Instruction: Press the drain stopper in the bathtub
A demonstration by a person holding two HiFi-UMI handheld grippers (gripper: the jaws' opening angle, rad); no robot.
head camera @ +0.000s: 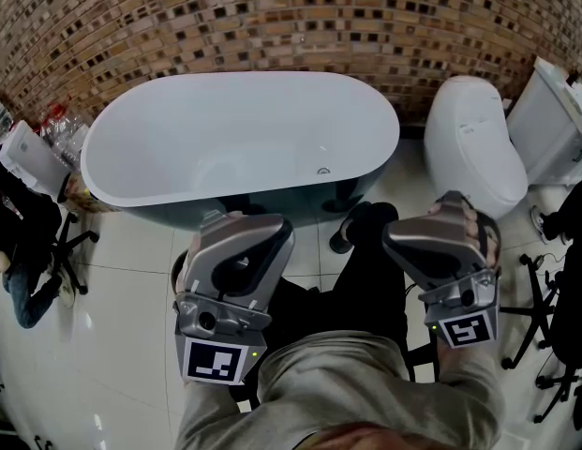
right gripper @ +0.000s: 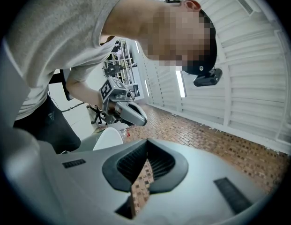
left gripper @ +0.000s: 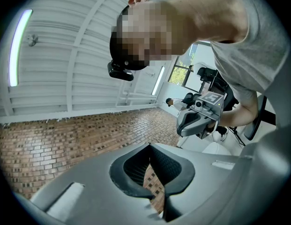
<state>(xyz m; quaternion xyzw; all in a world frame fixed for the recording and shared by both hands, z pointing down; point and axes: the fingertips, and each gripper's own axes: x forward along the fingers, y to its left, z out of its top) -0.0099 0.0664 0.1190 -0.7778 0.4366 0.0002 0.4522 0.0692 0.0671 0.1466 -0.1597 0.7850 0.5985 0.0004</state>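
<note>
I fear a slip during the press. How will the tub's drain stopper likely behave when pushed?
The stopper looks small, round and shiny, so a jaw tip may slide off it. It is set in the glossy floor of the tub, so it probably cannot tip or roll, only sink straight down.

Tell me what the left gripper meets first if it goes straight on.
Probably the brick wall: the left gripper has only bricks ahead, nothing nearer, though depth is unclear.
</note>
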